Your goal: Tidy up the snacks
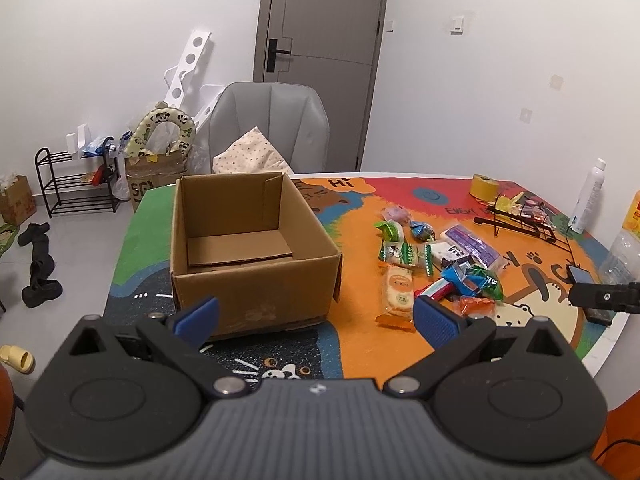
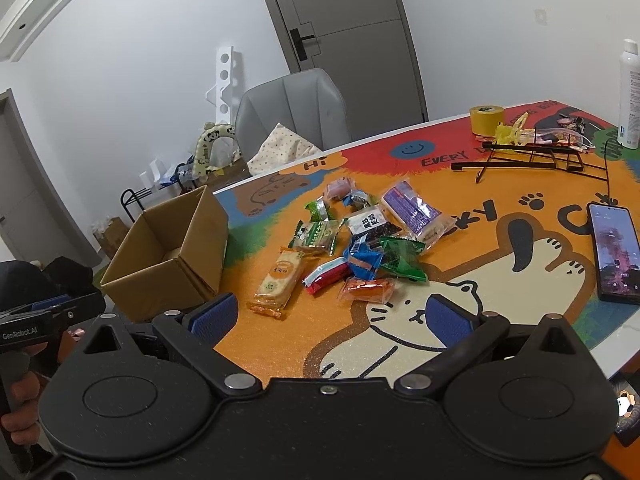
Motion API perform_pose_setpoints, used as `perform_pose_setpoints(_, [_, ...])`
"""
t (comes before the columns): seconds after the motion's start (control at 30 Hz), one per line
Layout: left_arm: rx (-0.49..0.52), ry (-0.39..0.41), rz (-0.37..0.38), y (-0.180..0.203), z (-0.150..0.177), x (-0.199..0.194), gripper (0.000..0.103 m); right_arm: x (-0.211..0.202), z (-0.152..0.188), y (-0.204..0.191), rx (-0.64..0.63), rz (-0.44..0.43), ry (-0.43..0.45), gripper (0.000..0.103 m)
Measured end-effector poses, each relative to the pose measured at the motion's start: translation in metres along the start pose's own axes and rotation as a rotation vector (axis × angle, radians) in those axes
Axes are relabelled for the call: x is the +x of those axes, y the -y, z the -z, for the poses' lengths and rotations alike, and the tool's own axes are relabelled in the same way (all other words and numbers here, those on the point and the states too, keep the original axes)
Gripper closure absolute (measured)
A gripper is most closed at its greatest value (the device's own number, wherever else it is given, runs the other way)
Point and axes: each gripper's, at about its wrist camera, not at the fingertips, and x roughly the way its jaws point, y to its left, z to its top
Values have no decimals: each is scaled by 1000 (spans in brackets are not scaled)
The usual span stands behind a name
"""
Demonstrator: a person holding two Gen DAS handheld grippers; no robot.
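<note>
right gripper [image 2: 330, 320] jaws apart, empty | orange cracker pack [image 2: 279, 278] just ahead-left, long axis toward me | left gripper [image 1: 316, 316] apart, facing cardboard box [image 1: 256, 280]

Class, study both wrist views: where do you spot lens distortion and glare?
Left wrist view: fisheye bends the door frame and darkens the corners; the cardboard box looks sharp. Right wrist view: the table edge curves, and glare glints off the purple snack packet and phone.

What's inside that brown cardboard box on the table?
The cardboard box shows only its own loose bottom flap; no snacks are visible inside. Its near wall hides the closest strip of floor.
</note>
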Motion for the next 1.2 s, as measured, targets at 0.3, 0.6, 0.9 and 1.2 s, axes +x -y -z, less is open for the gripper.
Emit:
perform_pose_setpoints(0.3, [-1, 8, 0, -1, 0, -3, 0, 3, 0, -2, -6, -1, -7, 0])
perform_pose_setpoints(0.6, [11, 4, 3, 1, 1, 0, 0, 3, 0, -1, -8, 5, -7, 0])
perform_pose_setpoints(0.9, [13, 3, 2, 1, 1, 0, 0, 2, 0, -2, -20, 16, -3, 0])
perform_pose_setpoints(1.2, [15, -3, 0, 2, -1, 0, 0, 3, -2, -2, -25, 18, -1, 0])
